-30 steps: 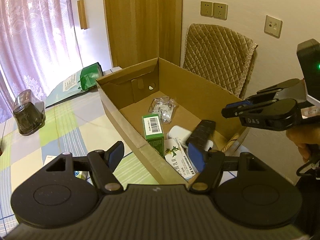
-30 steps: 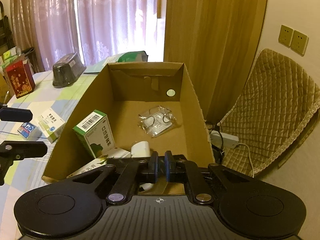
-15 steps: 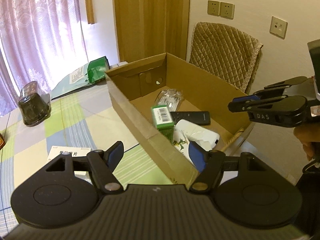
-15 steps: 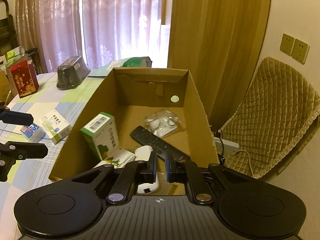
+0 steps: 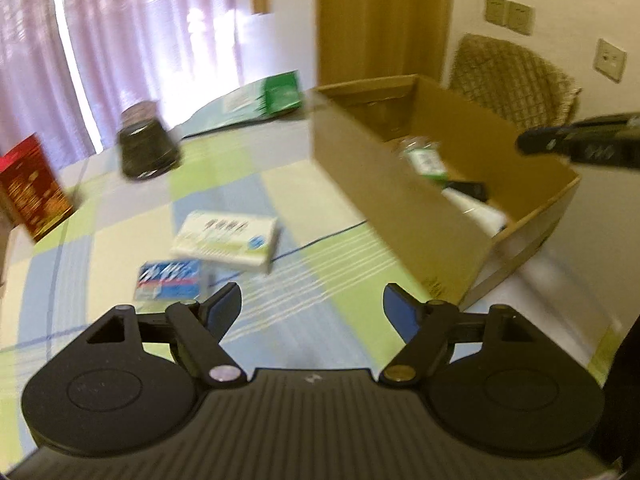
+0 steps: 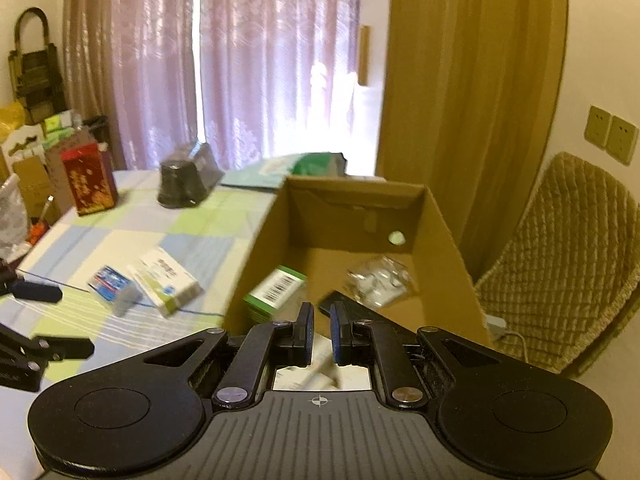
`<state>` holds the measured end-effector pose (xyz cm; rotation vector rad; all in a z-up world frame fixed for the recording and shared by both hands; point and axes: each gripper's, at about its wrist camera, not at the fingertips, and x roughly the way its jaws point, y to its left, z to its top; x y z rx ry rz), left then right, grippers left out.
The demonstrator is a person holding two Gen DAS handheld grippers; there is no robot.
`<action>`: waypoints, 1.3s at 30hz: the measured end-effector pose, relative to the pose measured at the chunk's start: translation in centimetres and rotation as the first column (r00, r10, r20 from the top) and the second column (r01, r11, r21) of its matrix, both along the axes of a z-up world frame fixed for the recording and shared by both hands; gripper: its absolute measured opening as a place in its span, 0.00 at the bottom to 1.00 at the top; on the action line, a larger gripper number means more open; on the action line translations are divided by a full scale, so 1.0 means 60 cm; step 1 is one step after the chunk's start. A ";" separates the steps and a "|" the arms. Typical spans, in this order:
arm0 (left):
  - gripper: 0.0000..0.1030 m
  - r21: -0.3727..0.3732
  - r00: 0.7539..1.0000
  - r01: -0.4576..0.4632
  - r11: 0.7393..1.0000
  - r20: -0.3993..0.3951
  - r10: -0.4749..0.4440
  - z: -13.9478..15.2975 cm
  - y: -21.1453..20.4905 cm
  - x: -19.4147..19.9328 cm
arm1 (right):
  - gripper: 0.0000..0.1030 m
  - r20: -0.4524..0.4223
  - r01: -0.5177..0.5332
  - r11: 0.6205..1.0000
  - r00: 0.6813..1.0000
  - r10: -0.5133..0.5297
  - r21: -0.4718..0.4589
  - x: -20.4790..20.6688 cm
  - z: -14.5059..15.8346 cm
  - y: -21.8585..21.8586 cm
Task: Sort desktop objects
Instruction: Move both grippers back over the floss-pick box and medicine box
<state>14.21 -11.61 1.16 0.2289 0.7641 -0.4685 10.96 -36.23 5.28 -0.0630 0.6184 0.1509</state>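
The left gripper (image 5: 312,306) stands with its jaws spread wide and empty above the checked tablecloth (image 5: 332,280). Just beyond its fingertips lie two items still on the table: a small blue-and-white packet (image 5: 170,280) and, touching or just beside it, a flat white box with green print (image 5: 226,240). Both are motion-blurred; their lettering cannot be read.

The right gripper (image 6: 321,330) shows a narrow gap between its blue pads, with nothing held, positioned over the near end of the open cardboard box (image 6: 260,248).

Inside the cardboard box: a green-and-white carton bearing a barcode (image 6: 276,290) against the left wall, a black remote control (image 6: 340,304) on the floor, and a clear plastic bag (image 6: 378,280) farther back. A white object lies under the right gripper, largely hidden.

Elsewhere on the table: a dark upturned container (image 5: 146,148), a red box (image 5: 32,190) and a green bag (image 5: 280,94), all well apart from the grippers.
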 end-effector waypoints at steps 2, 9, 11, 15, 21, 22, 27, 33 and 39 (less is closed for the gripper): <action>0.74 0.015 0.999 -0.033 0.999 -0.007 0.033 -0.008 0.028 -0.003 | 0.09 0.010 -0.027 1.000 1.000 0.027 0.010 -0.003 0.008 0.018; 0.77 0.057 0.991 -0.132 0.990 -0.025 0.133 -0.032 0.115 -0.002 | 0.87 0.031 -0.185 0.983 0.982 0.184 0.024 -0.017 0.021 0.113; 0.77 0.059 0.986 -0.160 0.985 -0.030 0.162 -0.038 0.137 0.005 | 0.95 0.055 -0.216 0.976 0.975 0.214 0.022 -0.021 0.016 0.144; 0.78 0.059 0.978 -0.202 0.978 -0.039 0.204 -0.051 0.175 0.021 | 0.95 0.014 -0.310 0.951 0.951 0.310 -0.007 0.001 -0.012 0.208; 0.83 0.068 0.976 -0.213 0.975 -0.040 0.216 -0.077 0.199 0.068 | 0.95 -0.088 -0.401 0.913 0.915 0.395 -0.075 0.074 -0.076 0.280; 0.84 0.068 0.976 -0.209 0.975 -0.039 0.212 -0.082 0.199 0.080 | 0.95 -0.106 -0.408 0.909 0.911 0.399 -0.085 0.086 -0.089 0.286; 0.90 0.056 0.983 -0.176 0.983 -0.034 0.178 -0.107 0.191 0.145 | 0.95 -0.185 -0.418 0.898 0.902 0.391 -0.137 0.144 -0.143 0.306; 0.97 0.047 0.992 -0.116 0.992 -0.045 0.118 -0.138 0.167 0.210 | 0.95 -0.236 -0.413 0.897 0.898 0.372 -0.157 0.184 -0.195 0.316; 0.97 0.043 0.992 -0.099 0.994 -0.077 0.102 -0.177 0.151 0.251 | 0.95 -0.249 -0.409 0.895 0.898 0.362 -0.175 0.209 -0.220 0.327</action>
